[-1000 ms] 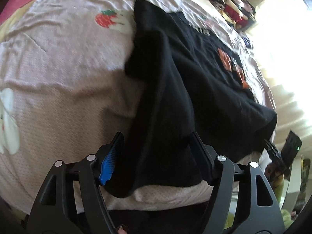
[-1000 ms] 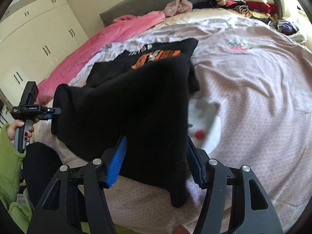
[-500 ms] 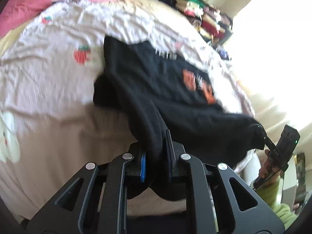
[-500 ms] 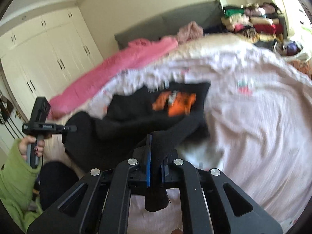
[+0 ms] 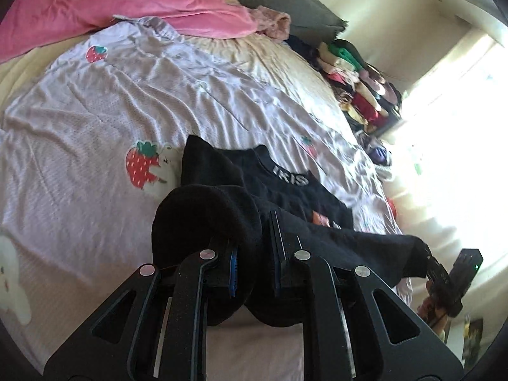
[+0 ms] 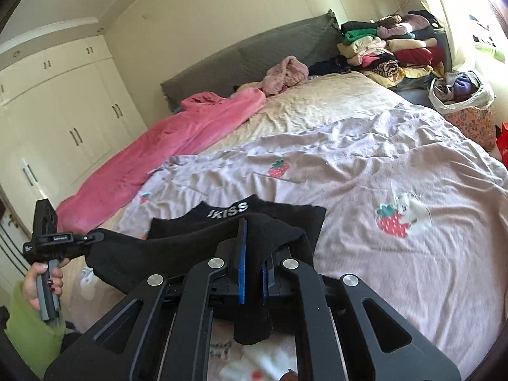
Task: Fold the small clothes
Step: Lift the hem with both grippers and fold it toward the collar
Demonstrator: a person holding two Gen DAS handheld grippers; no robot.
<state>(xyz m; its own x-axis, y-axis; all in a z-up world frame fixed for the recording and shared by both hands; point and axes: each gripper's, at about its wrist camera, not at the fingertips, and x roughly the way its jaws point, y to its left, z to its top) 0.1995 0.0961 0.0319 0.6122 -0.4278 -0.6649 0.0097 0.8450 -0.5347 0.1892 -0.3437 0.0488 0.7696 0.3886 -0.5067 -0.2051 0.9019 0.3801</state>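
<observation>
A black top [image 5: 285, 190] with white lettering at the neck and an orange print lies on the strawberry-print bed cover [image 5: 95, 120]. My left gripper [image 5: 254, 247] is shut on one bottom corner of the black top and holds it lifted over the garment. My right gripper [image 6: 252, 247] is shut on the other bottom corner [image 6: 273, 238]. The lifted hem [image 6: 158, 247] hangs stretched between both grippers, above the neck end [image 6: 228, 209]. The left gripper also shows in the right wrist view [image 6: 95, 237], the right one in the left wrist view [image 5: 427, 254].
A pink blanket [image 6: 165, 152] lies along the far left of the bed. A pile of folded clothes [image 6: 387, 47] stands at the headboard corner. A bag of clothes [image 6: 460, 92] sits by the bright window. White wardrobes [image 6: 63, 111] line the left wall.
Both grippers closed on the bottom corners of the black top, then lifted the hem and carried it forward towards the neck end, covering most of the orange print.
</observation>
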